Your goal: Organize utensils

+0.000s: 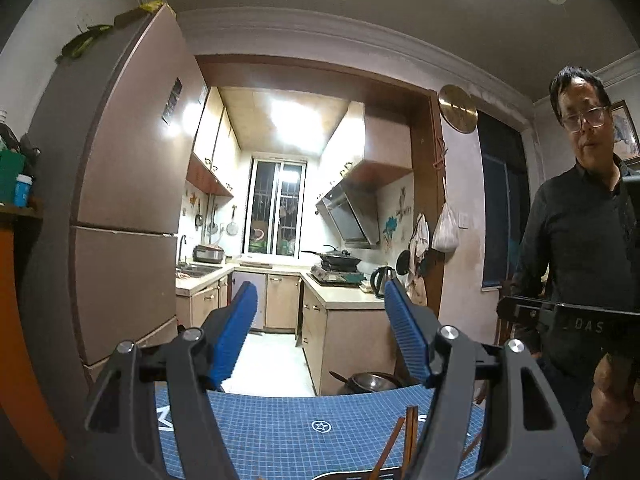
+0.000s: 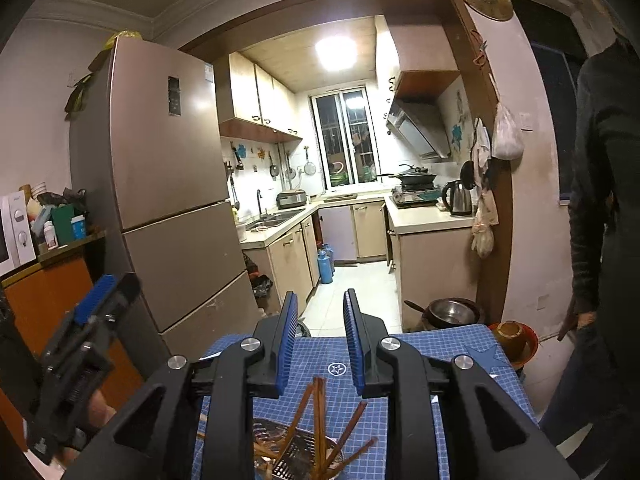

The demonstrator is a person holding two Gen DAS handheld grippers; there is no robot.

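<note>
Several brown wooden chopsticks stand upright in a perforated metal holder on a blue gridded mat. My right gripper hovers just above them, pointing slightly down. Its blue pads stand a narrow gap apart with nothing between them. My left gripper is wide open and empty, pointing level toward the kitchen over the mat. The chopstick tops show low beside its right finger. One blue left fingertip appears at the left of the right wrist view.
A metal pot sits beyond the mat's far edge. A wooden bowl on a red dish stands at the far right corner. A person in black stands to the right. A fridge and an orange cabinet are on the left.
</note>
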